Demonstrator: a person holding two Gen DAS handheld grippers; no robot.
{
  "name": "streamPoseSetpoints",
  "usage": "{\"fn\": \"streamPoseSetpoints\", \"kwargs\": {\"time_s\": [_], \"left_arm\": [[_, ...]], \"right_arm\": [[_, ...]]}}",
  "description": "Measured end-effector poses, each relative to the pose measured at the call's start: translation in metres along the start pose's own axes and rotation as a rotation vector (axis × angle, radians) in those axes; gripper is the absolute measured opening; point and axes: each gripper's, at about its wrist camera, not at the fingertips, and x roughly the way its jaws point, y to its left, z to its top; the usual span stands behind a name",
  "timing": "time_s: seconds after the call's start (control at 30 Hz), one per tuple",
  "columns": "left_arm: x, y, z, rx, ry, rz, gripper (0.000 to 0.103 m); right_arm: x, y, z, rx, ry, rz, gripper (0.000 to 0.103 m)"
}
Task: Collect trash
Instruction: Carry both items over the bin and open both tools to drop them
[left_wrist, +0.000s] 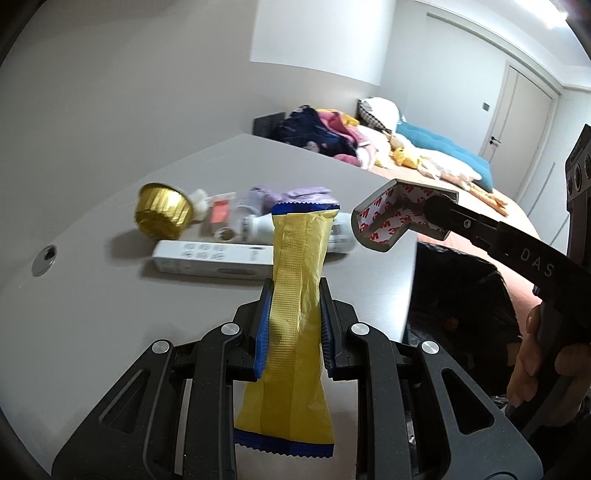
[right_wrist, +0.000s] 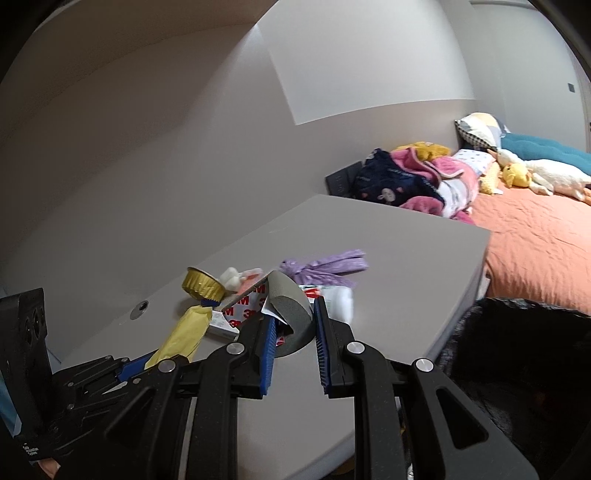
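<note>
Both grippers are loaded. From the left wrist view I see my left gripper (left_wrist: 293, 325) clenched on a yellow wrapper (left_wrist: 295, 295) with blue serrated ends; the blue pads press its middle from both sides, and it stands nearly upright, one end above the fingers and the other hanging below them, clear of the counter (left_wrist: 92, 295). My right gripper (right_wrist: 293, 350) grips a grey foam corner guard (right_wrist: 291, 306), an L-shaped piece whose inner faces carry white backing paper with red lettering. In the left view that guard (left_wrist: 391, 218) is lifted above the counter's right edge, at the end of the right gripper (left_wrist: 434, 206), and part of the person's hand (left_wrist: 532, 354) shows on its handle.

Left behind on the grey counter is a cluster of trash: a gold foil cup (left_wrist: 162, 216) lying on its side, a long white box (left_wrist: 214, 260) in front of it, a white bottle (left_wrist: 258, 227) lying flat, a crumpled purple bag (left_wrist: 295, 195) farther back, and a small pink and white packet (left_wrist: 221, 218) between cup and bottle. A round grommet hole (left_wrist: 44, 256) sits in the counter to the left, well apart from the pile.

Past the counter's far edge I see a bed (right_wrist: 535, 243) with an orange sheet, heaped clothes (right_wrist: 413, 181) and soft toys (right_wrist: 528, 177). Something dark (left_wrist: 461, 314) sits low beside the counter's right edge; I cannot tell what it is.
</note>
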Motion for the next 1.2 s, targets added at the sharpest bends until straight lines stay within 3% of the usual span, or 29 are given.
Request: {"fn": "streamPoseSetpoints", "kwargs": {"time_s": [0.53,1.2], "left_arm": [[0.021,-0.091,0.01,0.118,0.015,-0.117,0.022],[0.061,-0.192,0.015,0.253,0.077,-0.264,0.022]], "right_arm": [[-0.066,-0.071,-0.005,0.081,-0.075,-0.135,0.021],[-0.119,-0.156,-0.014,0.197,-0.118,-0.282,0.021]]}}
